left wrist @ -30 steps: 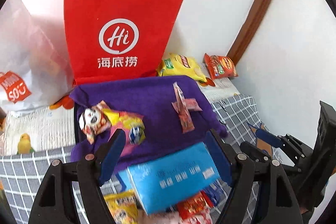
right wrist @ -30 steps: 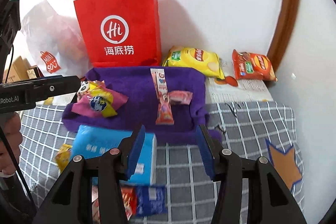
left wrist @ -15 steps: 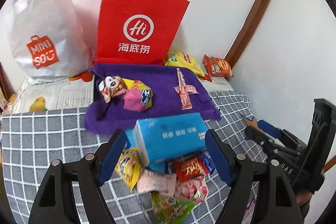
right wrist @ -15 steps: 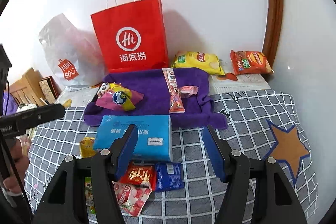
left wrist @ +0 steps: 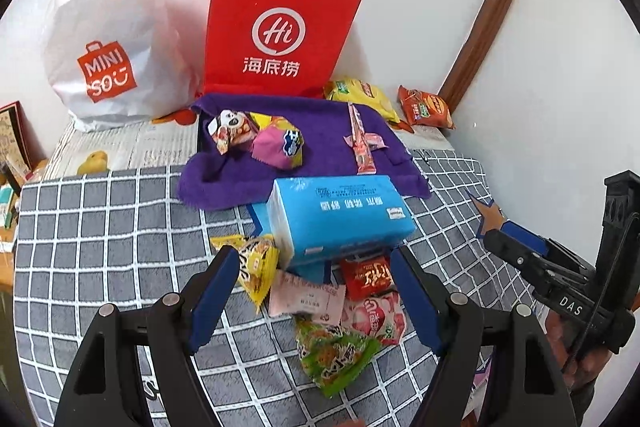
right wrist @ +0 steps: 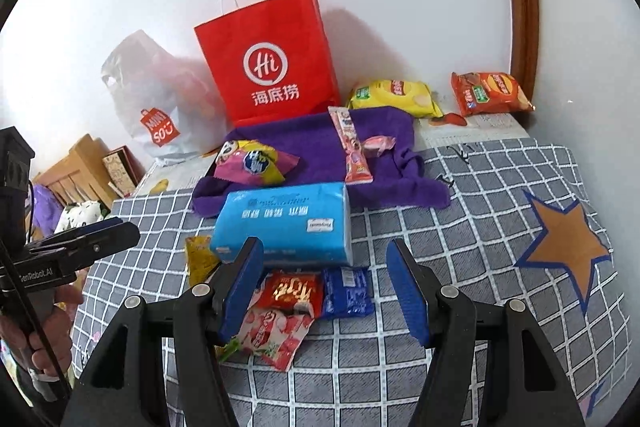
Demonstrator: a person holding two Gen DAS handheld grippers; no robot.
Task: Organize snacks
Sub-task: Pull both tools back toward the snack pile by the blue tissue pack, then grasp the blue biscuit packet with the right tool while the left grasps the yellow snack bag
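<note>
The snack pile lies on the checked table, just ahead of and below both hand-held grippers, against the tissue pack. The left hand-held gripper straddles it, wide and empty; the right, also wide and empty, hangs over the pile's right edge.

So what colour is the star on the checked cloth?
The star is orange-brown with a blue outline; the right wrist view shows it best.

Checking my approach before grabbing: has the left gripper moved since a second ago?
Yes. The left gripper has backed away from the red paper bag: the bag looks smaller and farther, and small snack packets in front of the blue tissue pack now lie between its open, empty jaws.
</note>
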